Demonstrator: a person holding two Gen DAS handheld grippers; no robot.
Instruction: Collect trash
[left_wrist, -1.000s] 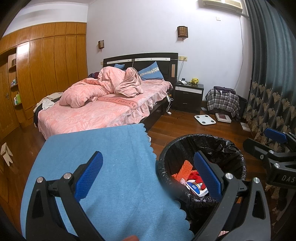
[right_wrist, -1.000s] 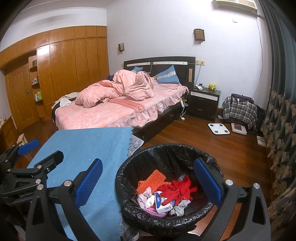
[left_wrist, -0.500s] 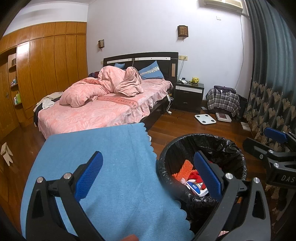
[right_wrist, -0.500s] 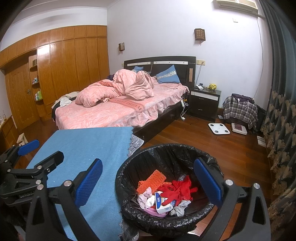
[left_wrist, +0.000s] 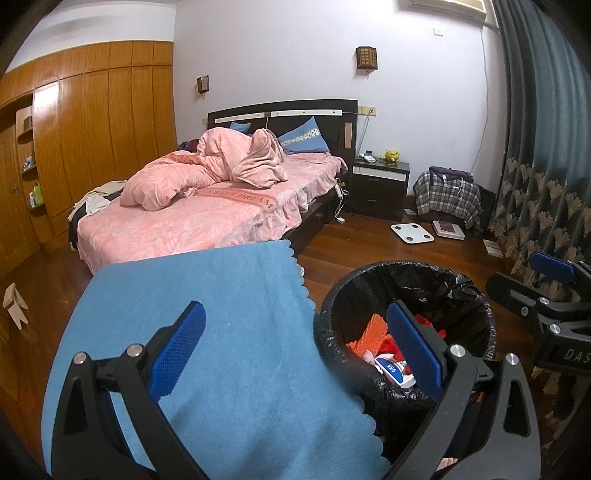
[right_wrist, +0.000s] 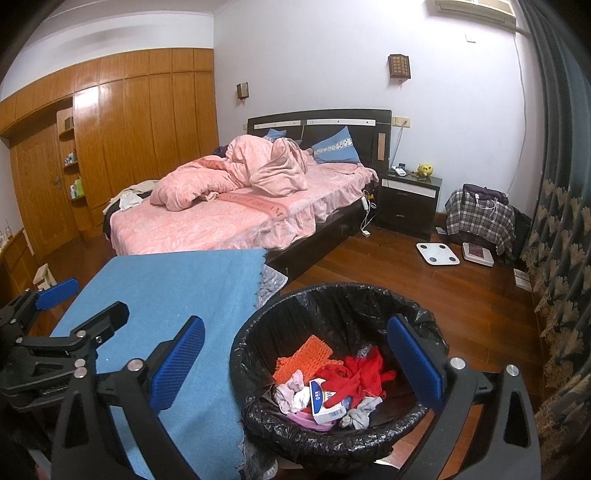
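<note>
A round bin with a black liner (right_wrist: 332, 295) (left_wrist: 454, 284) stands on the wood floor by a blue cloth-covered table (left_wrist: 207, 295) (right_wrist: 177, 284). Inside it lie an orange mesh piece (right_wrist: 303, 356), red cloth (right_wrist: 358, 373), a small white and blue box (right_wrist: 325, 402) and pale rags. My left gripper (left_wrist: 295, 347) is open and empty, over the table's right edge. My right gripper (right_wrist: 295, 362) is open and empty, above the bin. Each gripper shows at the edge of the other's view.
A bed with pink bedding (left_wrist: 207, 206) lies behind the table. A dark nightstand (left_wrist: 380, 184), a plaid-covered heap (left_wrist: 447, 199) and a white scale (left_wrist: 412, 232) are at the back right. Patterned curtains (left_wrist: 535, 184) hang on the right, wooden wardrobes (left_wrist: 92, 129) on the left.
</note>
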